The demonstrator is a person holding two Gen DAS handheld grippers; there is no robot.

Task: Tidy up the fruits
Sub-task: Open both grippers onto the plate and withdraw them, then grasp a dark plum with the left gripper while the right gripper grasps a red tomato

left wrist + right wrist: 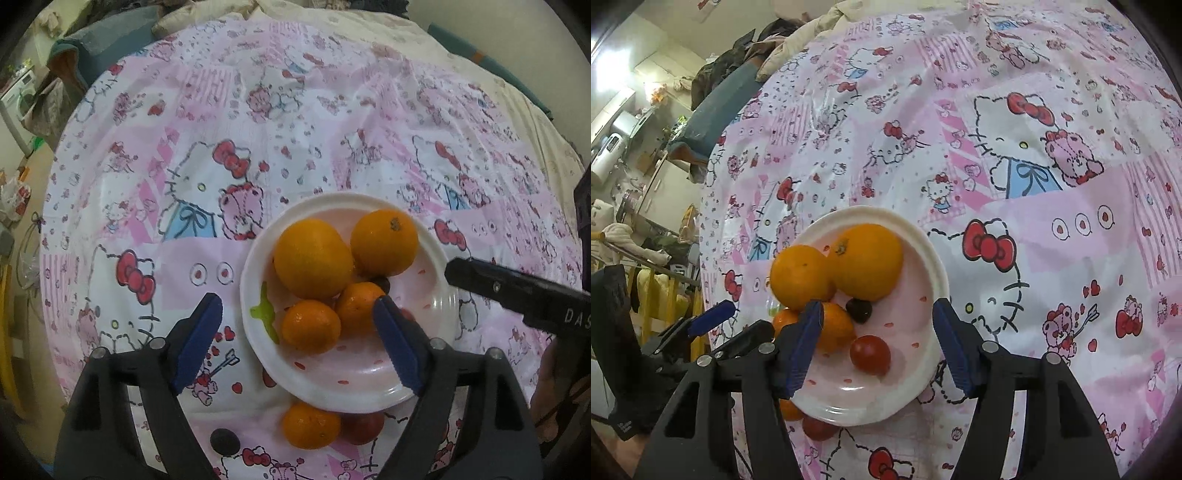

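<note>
A white plate (255, 258) with a pink inside holds two large oranges (312, 258) (384, 242), two small oranges (310, 325) (360, 306) and a dark round fruit (384, 284). My left gripper (299, 306) is open. One finger is over the cloth and the other over the plate, with nothing pressed between them. In the right wrist view my right gripper (878, 308) is open above the plate (923, 240). A red cherry tomato (870, 354) lies loose between its fingers beside the dark fruit (859, 309).
On the cartoon-cat tablecloth (258, 110) in front of the plate lie a small orange (310, 424), a red tomato (364, 426) and a dark fruit (223, 441). The round table's edge (701, 221) drops to a cluttered room on the left.
</note>
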